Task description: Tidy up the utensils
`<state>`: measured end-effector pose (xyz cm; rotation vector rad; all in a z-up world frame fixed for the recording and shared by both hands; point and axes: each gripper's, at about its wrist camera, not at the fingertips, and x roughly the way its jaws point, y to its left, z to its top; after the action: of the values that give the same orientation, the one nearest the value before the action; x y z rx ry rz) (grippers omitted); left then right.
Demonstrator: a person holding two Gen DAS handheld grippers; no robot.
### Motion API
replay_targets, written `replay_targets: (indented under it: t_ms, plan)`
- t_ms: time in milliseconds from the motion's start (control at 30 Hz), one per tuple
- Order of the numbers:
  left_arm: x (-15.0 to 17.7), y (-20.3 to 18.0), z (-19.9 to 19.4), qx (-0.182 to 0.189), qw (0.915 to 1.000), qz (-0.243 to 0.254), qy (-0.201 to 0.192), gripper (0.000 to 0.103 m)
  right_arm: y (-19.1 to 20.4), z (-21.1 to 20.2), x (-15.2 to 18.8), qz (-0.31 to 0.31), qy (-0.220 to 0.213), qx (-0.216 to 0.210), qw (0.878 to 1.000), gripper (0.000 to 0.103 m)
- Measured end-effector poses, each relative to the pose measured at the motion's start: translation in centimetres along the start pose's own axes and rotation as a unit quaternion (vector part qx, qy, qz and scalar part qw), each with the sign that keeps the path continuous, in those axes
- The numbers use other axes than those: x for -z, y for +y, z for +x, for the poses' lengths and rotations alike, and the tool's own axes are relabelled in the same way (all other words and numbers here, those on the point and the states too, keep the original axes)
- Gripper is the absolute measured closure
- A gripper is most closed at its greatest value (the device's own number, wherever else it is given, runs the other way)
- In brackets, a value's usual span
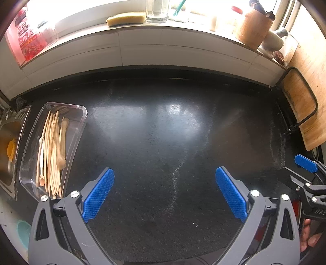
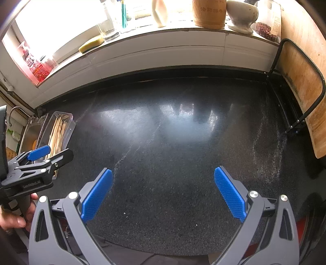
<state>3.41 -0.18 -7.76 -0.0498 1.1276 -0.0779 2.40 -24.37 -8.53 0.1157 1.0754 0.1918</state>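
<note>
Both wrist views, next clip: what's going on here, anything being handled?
Nothing is held right now. A person holds two grippers over a dark countertop; the left gripper and the right gripper are both open and empty. The utensils, wooden chopsticks and spoons, lie together in a clear plastic tray at the counter's left edge, beside the sink. No loose utensils show on the counter.

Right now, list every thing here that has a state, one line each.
Left gripper: jaws open, holding nothing.
Right gripper: jaws open, holding nothing.
Clear tray: lidless, lying flat beside the sink, holding utensils.
Wooden utensils: lying lengthwise inside the tray.
Cutting board: standing on edge in its rack.
Sponge: lying on the windowsill.
</note>
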Motion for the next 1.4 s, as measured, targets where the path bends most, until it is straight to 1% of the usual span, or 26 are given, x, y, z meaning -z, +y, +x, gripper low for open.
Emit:
replay_targets:
  t_ms: [67,133,200,233,300,367,400,433,500,533,567,633,667,767,833,933,1200,1400]
  plan:
    - [0.0,0.2,0.7,-0.003,0.9999,0.003,-0.011,0.006,-0.2,0.2,-0.1,-0.002,-0.012,0.004,1.000,0.006]
    - [0.3,0.6,2.3,-0.012,0.9994,0.010,-0.032,0.006,-0.9,0.5,0.1,-0.016,-0.051,-0.001,0.999,0.006]
    - [0.9,1.5,4.0,-0.002,0.9987,0.017,-0.048,0.006,-1.8,1.1,0.4,-0.030,-0.081,-0.005,0.996,0.006]
    - [1.2,1.9,5.0,-0.003,0.9986,0.018,-0.049,0.006,-2.7,1.8,0.6,-0.036,-0.090,0.001,0.995,0.006]
    - [1.9,3.2,7.1,-0.014,0.9988,0.020,-0.044,0.006,-5.1,3.1,0.9,-0.035,-0.092,0.010,0.995,0.006]
    - [2.7,5.1,9.9,-0.028,0.9992,0.019,-0.019,0.006,-9.3,4.9,1.7,-0.013,-0.088,0.017,0.996,0.006]
    - [3.3,6.2,11.2,-0.030,0.9994,0.015,-0.013,0.006,-11.1,5.6,2.0,-0.007,-0.089,0.018,0.996,0.006]
    - [3.7,7.0,11.9,-0.032,0.9994,0.013,-0.009,0.006,-13.0,6.2,2.4,-0.003,-0.090,0.026,0.996,0.006]
    - [4.6,8.8,13.5,-0.047,0.9988,0.010,-0.005,0.005,-17.0,7.4,3.6,-0.015,-0.096,0.054,0.994,0.006]
    - [4.8,9.3,13.4,-0.055,0.9980,0.013,-0.026,0.005,-18.1,7.9,4.0,-0.022,-0.094,0.068,0.993,0.006]
    - [5.0,9.5,13.4,-0.054,0.9976,0.017,-0.039,0.005,-19.6,8.4,4.5,-0.029,-0.092,0.080,0.992,0.006]
    - [5.1,10.0,13.5,-0.053,0.9973,0.019,-0.048,0.005,-21.9,9.0,5.1,-0.029,-0.093,0.093,0.991,0.006]
    - [5.2,10.2,13.6,-0.053,0.9969,0.018,-0.056,0.005,-23.1,9.5,5.3,-0.027,-0.091,0.094,0.991,0.006]
    - [5.4,10.2,13.8,-0.055,0.9952,0.019,-0.079,0.005,-25.0,10.3,5.5,-0.024,-0.088,0.098,0.991,0.006]
    - [5.6,10.1,13.9,-0.051,0.9942,0.023,-0.092,0.005,-25.7,10.9,5.4,-0.018,-0.085,0.090,0.992,0.006]
    - [5.4,10.1,13.9,-0.048,0.9943,0.028,-0.091,0.005,-26.2,11.3,5.3,-0.019,-0.092,0.080,0.992,0.005]
    - [5.2,9.9,14.1,-0.048,0.9943,0.029,-0.091,0.005,-26.8,11.6,4.3,-0.023,-0.090,0.078,0.993,0.005]
    - [5.2,9.9,14.1,-0.048,0.9943,0.028,-0.091,0.005,-26.8,11.6,4.4,-0.023,-0.090,0.078,0.993,0.005]
